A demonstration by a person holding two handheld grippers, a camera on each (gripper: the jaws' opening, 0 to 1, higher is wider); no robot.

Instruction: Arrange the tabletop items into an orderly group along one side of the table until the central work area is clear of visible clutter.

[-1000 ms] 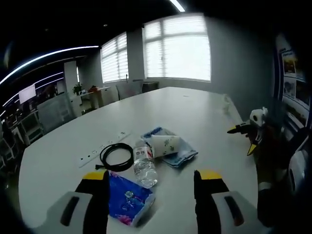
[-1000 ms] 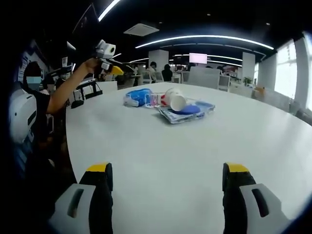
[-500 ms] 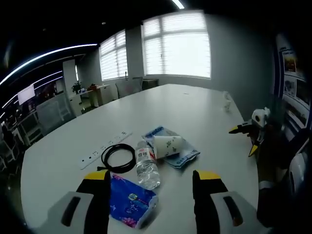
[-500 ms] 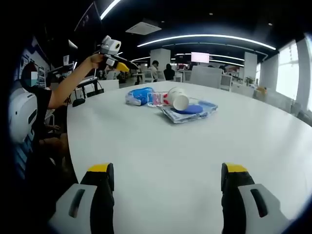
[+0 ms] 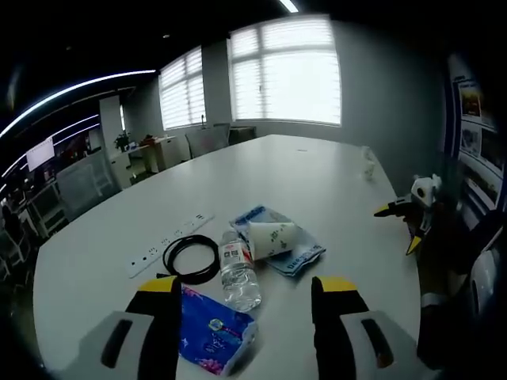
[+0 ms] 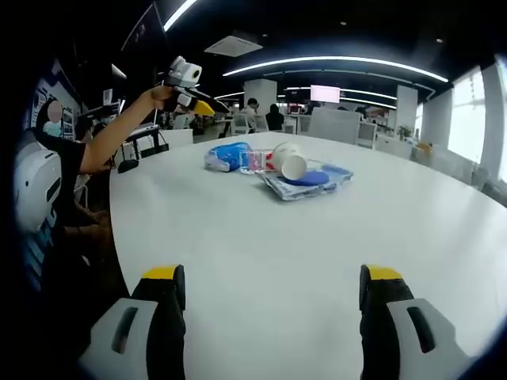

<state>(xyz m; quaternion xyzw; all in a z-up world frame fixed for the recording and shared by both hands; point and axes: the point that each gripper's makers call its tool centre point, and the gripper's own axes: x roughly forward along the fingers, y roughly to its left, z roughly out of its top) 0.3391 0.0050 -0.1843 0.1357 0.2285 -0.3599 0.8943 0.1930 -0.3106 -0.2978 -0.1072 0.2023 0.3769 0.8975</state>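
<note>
- The tabletop items sit in a small bunch on the white desk [image 5: 333, 190], seen in the left gripper view. There is a blue packet [image 5: 214, 339], a clear water bottle [image 5: 238, 273] lying down, a paper cup [image 5: 272, 237] on its side on a blue plastic pouch [image 5: 287, 252], a coiled black cable [image 5: 192, 256] and a white power strip [image 5: 168, 241].
- The left gripper [image 5: 245, 297] hangs above the near end of the bunch. Its jaws are wide apart and hold nothing. The blue packet lies just under the left jaw, and the bottle lies between the two jaws.
- Compared with a second ago, the items look a bit lower and smaller here. That comes from the camera shifting a little. The things have not moved, so nothing is tidied yet.
- The right gripper [image 5: 405, 214] shows at the far right, held in the air beside the desk.
- In the right gripper view, the right gripper [image 6: 269, 285] is wide open over bare desk [image 6: 269, 237], well apart from the bunch.
- The blue packet [image 6: 226, 155], the paper cup [image 6: 287, 162] and the blue plastic pouch [image 6: 305, 180] lie far off, still in the middle.
- The person's hand [image 6: 162, 96] holds the left gripper [image 6: 190, 91] up high, a bit higher than before. I think the first grab is still to come.
</note>
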